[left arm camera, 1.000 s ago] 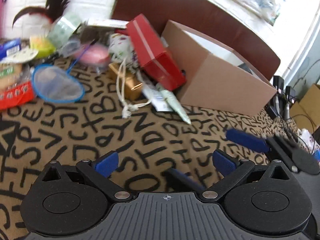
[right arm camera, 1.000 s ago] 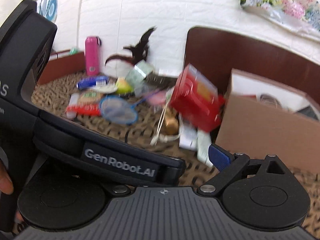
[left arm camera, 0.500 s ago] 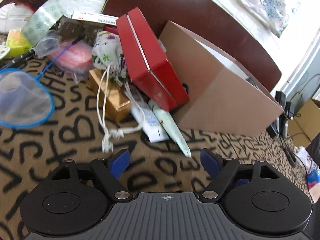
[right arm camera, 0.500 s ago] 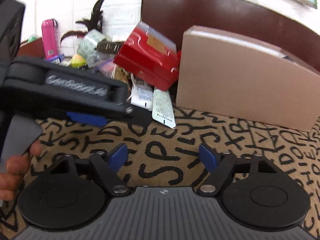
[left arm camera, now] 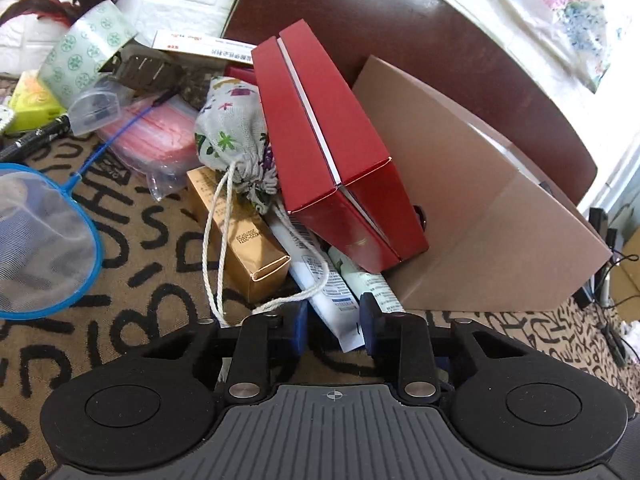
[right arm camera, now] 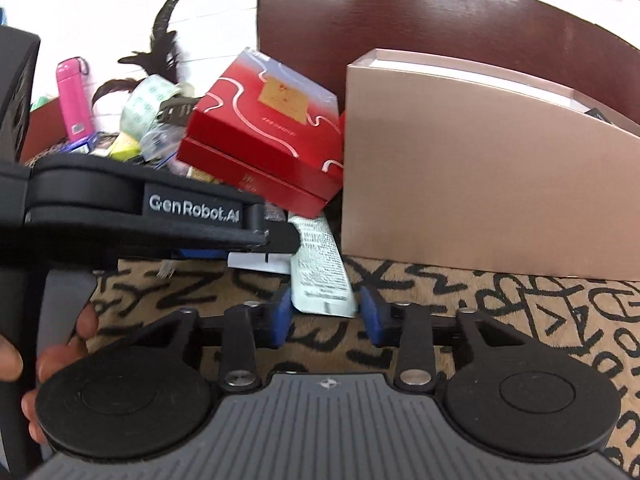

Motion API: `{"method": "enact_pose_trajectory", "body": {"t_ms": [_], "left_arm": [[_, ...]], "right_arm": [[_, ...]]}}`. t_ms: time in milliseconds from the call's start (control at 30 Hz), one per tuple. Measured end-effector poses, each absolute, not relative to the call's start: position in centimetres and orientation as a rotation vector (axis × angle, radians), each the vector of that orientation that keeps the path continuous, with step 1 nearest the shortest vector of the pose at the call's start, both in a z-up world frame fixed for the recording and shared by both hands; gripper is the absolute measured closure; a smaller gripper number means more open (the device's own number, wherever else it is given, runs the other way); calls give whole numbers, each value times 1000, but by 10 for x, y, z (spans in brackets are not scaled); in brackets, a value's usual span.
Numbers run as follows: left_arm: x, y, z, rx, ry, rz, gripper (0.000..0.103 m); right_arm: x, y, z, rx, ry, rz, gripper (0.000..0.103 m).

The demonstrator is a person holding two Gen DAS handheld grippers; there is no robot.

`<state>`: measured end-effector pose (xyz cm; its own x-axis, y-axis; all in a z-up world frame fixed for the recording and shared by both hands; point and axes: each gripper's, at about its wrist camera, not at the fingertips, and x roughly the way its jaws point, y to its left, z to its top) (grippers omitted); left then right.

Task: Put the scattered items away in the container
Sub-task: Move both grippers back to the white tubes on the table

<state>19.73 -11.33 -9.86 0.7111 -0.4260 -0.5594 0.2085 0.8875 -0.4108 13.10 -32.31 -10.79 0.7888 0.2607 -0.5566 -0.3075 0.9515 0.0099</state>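
A tan cardboard box (left arm camera: pixel 492 216) stands on the letter-patterned cloth; it also shows in the right wrist view (right arm camera: pixel 472 168). A red gift box (left arm camera: pixel 340 152) leans against it over a pile. My left gripper (left arm camera: pixel 334 322) has its jaws narrowed around the end of a white tube (left arm camera: pixel 324 280); contact is unclear. My right gripper (right arm camera: pixel 326 314) has its jaws close around the flat end of a pale green tube (right arm camera: pixel 320 276). The left gripper body (right arm camera: pixel 160 212) crosses the right wrist view.
A gold carton (left arm camera: pixel 236 232), a printed drawstring pouch (left arm camera: pixel 236 136), a blue hand net (left arm camera: pixel 40 240), pink masks in a bag (left arm camera: pixel 156 136), a tape roll (left arm camera: pixel 88 52) and a pink bottle (right arm camera: pixel 74 100) lie left of the box. A dark wooden board (left arm camera: pixel 400 28) stands behind.
Both grippers moved forward to the tubes at the foot of the pile, and both pairs of jaws narrowed from wide open.
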Motion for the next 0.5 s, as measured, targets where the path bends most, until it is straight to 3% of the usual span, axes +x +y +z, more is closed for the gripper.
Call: {"method": "enact_pose_trajectory", "body": {"t_ms": [67, 100, 167, 500], "left_arm": [[193, -110, -96, -345, 709, -358, 89], [189, -108, -95, -353, 717, -362, 92], [180, -104, -93, -362, 726, -364, 95], [100, -78, -88, -343, 766, -392, 101]], "right_arm": [[127, -323, -107, -91, 572, 313, 67], [125, -322, -106, -95, 564, 325, 73], [115, -319, -101, -120, 534, 334, 100], [38, -329, -97, -48, 566, 399, 100]]}}
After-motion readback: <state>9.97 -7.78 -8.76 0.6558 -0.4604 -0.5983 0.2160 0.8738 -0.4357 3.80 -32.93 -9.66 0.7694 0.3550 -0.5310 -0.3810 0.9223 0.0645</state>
